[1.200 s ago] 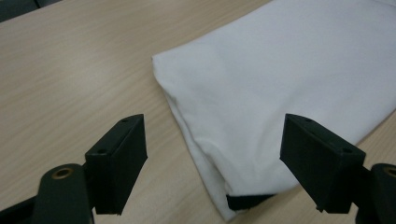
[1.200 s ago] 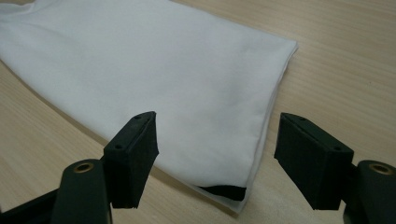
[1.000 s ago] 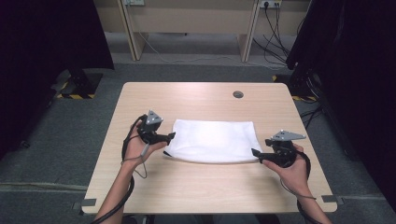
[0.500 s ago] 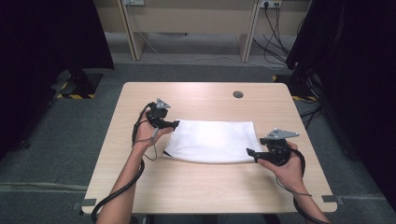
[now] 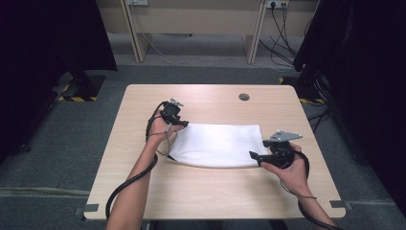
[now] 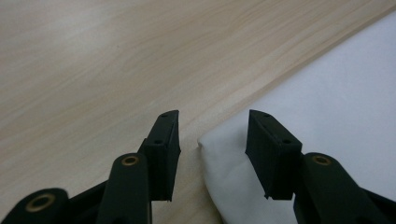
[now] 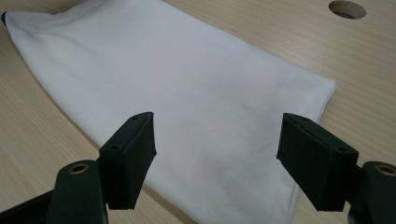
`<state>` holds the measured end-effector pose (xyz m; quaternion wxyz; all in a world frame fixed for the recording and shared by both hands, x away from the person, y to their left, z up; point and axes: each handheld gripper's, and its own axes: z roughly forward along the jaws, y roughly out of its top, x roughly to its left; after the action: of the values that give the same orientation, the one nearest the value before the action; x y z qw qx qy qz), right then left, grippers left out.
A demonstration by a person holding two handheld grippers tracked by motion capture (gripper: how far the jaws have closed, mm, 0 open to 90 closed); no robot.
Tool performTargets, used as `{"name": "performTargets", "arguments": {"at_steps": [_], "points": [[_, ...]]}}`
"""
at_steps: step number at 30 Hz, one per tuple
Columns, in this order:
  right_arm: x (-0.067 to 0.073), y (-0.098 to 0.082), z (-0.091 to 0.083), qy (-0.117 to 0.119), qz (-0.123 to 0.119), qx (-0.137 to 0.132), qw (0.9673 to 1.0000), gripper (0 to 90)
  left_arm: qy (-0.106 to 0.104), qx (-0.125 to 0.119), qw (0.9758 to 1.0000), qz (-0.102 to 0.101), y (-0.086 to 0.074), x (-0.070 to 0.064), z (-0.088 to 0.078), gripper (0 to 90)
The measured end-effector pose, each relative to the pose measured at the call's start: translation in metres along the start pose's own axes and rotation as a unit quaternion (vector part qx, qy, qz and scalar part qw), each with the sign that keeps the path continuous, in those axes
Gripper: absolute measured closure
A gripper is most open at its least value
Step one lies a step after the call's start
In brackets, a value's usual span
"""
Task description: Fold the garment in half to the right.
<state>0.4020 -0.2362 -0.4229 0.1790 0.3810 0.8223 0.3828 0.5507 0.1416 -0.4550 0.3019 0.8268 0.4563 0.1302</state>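
A white folded cloth [image 5: 218,143] lies flat in the middle of the wooden table [image 5: 215,191]. My left gripper [image 5: 183,124] sits at the cloth's far left corner. In the left gripper view its jaws have just been closing and stand partly open [image 6: 212,135]. The cloth's corner [image 6: 233,177] lies between them, with a gap still showing on the left side. My right gripper [image 5: 254,156] rests at the cloth's near right corner. Its jaws stand wide apart [image 7: 215,140] just above the cloth [image 7: 187,79], touching nothing.
A round cable hole [image 5: 244,97] is in the table top beyond the cloth, also seen from the right gripper [image 7: 346,8]. Bare wood runs along the near edge. Desk legs and cables stand on the grey floor behind the table.
My left gripper has moved away from the person along the cloth's left edge to its far corner, and its jaws have narrowed. The right gripper has barely moved.
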Motion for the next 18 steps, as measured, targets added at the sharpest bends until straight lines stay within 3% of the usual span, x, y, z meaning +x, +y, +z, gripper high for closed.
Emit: {"name": "performTargets", "arguments": {"at_steps": [14, 18], "points": [[0.0019, 0.0039, 0.0013, -0.001, -0.010, 0.007, 0.9999, 28.2, -0.007, -0.005, 0.9999, 0.010, -0.0044, -0.0009, 0.0050, 64.6], [0.0035, 0.0049, 0.0017, 0.000, -0.014, 0.009, 0.9999, 28.8, -0.013, -0.006, 0.9999, 0.007, -0.0051, -0.0003, 0.0057, 70.8]]}}
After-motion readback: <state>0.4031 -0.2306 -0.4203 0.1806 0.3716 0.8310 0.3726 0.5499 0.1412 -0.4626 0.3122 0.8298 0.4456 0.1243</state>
